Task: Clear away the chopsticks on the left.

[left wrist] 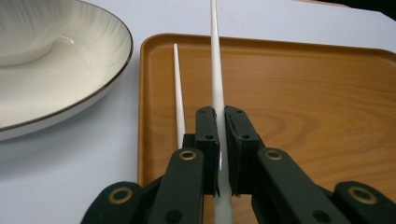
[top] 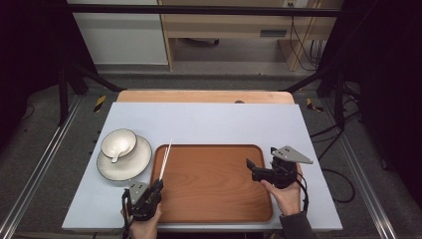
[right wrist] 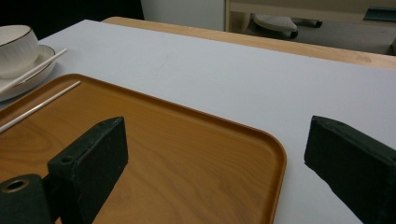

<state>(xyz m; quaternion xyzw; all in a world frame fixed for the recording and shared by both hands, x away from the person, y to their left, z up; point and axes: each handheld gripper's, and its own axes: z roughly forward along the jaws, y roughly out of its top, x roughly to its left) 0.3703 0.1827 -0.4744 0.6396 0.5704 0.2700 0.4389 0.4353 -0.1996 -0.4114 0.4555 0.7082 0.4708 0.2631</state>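
Observation:
Two thin white chopsticks point away from me over the left end of the brown wooden tray (top: 214,199). My left gripper (top: 158,184) (left wrist: 220,116) is shut on the thick end of one chopstick (left wrist: 215,60), whose tip reaches past the tray's far rim. The second chopstick (left wrist: 178,88) runs just left of the jaws, low over the tray (left wrist: 303,93), and its near end is hidden behind the left jaw. My right gripper (top: 262,158) (right wrist: 217,135) stands open over the tray's right part (right wrist: 187,154) with nothing between its jaws. From there both chopsticks (right wrist: 37,105) show at the far left.
A white bowl (top: 119,141) with a white spoon (top: 117,155) in it sits on a white plate (top: 130,167), left of the tray on the pale blue table cover (top: 214,122). The plate's rim (left wrist: 93,88) lies close to the tray's left edge.

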